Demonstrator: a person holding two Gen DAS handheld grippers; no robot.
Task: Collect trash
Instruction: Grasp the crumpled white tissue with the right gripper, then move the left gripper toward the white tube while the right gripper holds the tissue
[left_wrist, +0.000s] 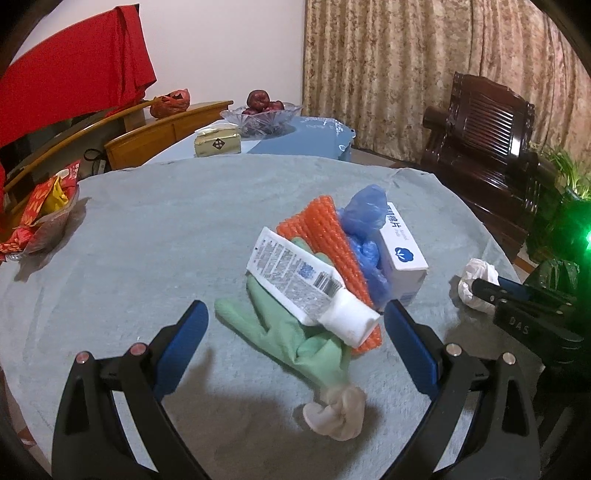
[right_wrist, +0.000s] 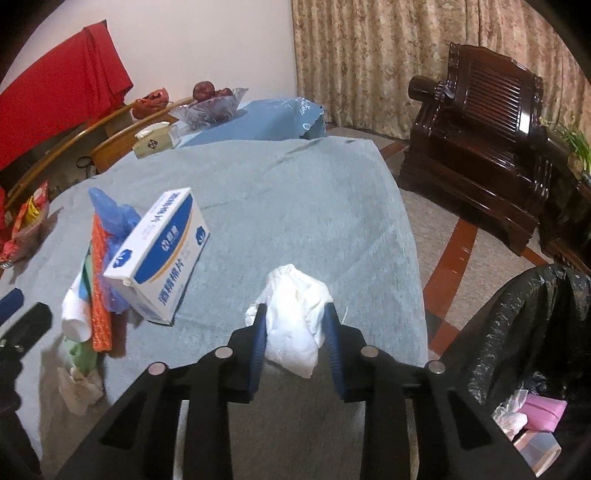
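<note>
My right gripper (right_wrist: 295, 325) pinches a crumpled white tissue (right_wrist: 295, 314) between its blue fingers at the right edge of the cloth-covered table (right_wrist: 295, 192), just short of the black-lined trash bin (right_wrist: 524, 325) waiting off that edge. A few discards already lie in the bin, among them something pink, so the job is under way. My left gripper (left_wrist: 295, 325) hangs wide open and empty over the pile left near the table's middle: a white tube (left_wrist: 306, 284), a green glove (left_wrist: 295, 339), orange bubble wrap (left_wrist: 325, 236), a blue plastic bag (left_wrist: 364, 229) and a white-and-blue box (left_wrist: 402, 254). A wadded rag (left_wrist: 336, 410) lies at the near edge. By my reckoning, most of the collecting remains.
</note>
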